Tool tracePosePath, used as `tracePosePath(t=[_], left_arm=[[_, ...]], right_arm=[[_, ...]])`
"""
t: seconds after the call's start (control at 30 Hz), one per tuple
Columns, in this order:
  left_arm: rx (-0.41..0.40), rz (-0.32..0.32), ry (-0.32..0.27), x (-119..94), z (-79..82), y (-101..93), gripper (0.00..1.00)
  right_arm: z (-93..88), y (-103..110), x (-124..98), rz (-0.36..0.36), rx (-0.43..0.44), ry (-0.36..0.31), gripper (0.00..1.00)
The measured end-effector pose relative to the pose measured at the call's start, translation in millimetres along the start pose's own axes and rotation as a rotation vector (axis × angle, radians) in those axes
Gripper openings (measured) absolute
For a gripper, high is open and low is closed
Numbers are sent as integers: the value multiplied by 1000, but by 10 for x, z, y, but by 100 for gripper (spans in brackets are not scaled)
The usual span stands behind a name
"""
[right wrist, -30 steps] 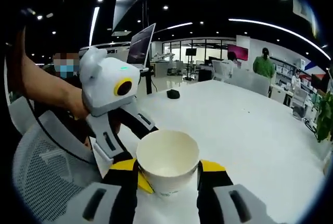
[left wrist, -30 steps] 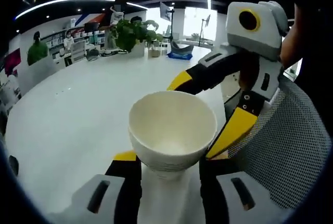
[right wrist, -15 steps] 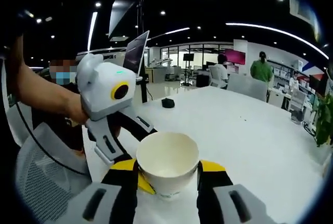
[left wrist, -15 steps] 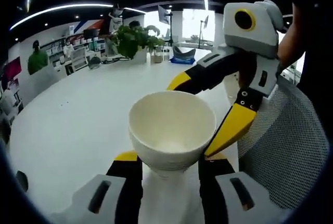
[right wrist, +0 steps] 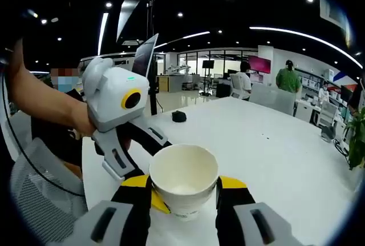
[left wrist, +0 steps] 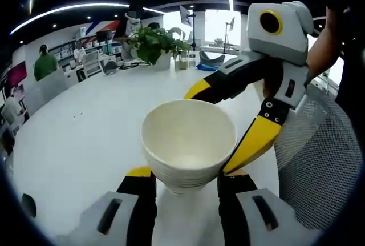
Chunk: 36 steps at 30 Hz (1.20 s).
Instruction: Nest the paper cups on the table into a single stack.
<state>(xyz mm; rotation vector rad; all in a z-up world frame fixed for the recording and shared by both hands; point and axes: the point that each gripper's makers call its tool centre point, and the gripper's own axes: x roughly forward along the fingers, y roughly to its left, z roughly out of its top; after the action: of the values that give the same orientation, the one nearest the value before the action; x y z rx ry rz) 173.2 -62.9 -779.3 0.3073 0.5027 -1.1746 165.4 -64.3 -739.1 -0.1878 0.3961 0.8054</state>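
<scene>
Left gripper point(left wrist: 185, 177) and right gripper point(right wrist: 183, 186) both clamp one nested paper-cup stack point(left wrist: 189, 143) above the table point(left wrist: 85, 137)

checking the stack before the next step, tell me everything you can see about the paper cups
The paper cups are off-white and nested into one stack; stepped rims ring the outside below the top lip. The stack stands roughly upright, mouth open, its pale inside looking empty. Both hand-held grippers clamp it: the left hand-held gripper from one side, the right hand-held gripper from the other. The white table lies beneath; whether the base touches it is hidden.
</scene>
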Motion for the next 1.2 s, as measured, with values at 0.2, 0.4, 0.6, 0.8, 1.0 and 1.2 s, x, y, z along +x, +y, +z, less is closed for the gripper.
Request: tracePosePath(t=[0.2, 0.4, 0.6, 0.8, 1.0, 1.2], left_arm=[[-10, 10, 2, 114, 29, 138, 40], [-1, 20, 10, 204, 32, 290, 40], [4, 35, 19, 246, 56, 385, 40], [-6, 38, 34, 280, -8, 454, 40], [-33, 37, 40, 258, -77, 497, 39], [-56, 33, 31, 252, -75, 456, 39]], right_arm=[[6, -135, 82, -5, -5, 10, 44], [8, -294, 198, -9, -2, 19, 44], [20, -394, 282, -7, 0, 28, 44], [-55, -421, 367, 2, -3, 49, 44], [-98, -393, 364, 8, -10, 68, 42], [-122, -380, 367, 10, -9, 75, 43]])
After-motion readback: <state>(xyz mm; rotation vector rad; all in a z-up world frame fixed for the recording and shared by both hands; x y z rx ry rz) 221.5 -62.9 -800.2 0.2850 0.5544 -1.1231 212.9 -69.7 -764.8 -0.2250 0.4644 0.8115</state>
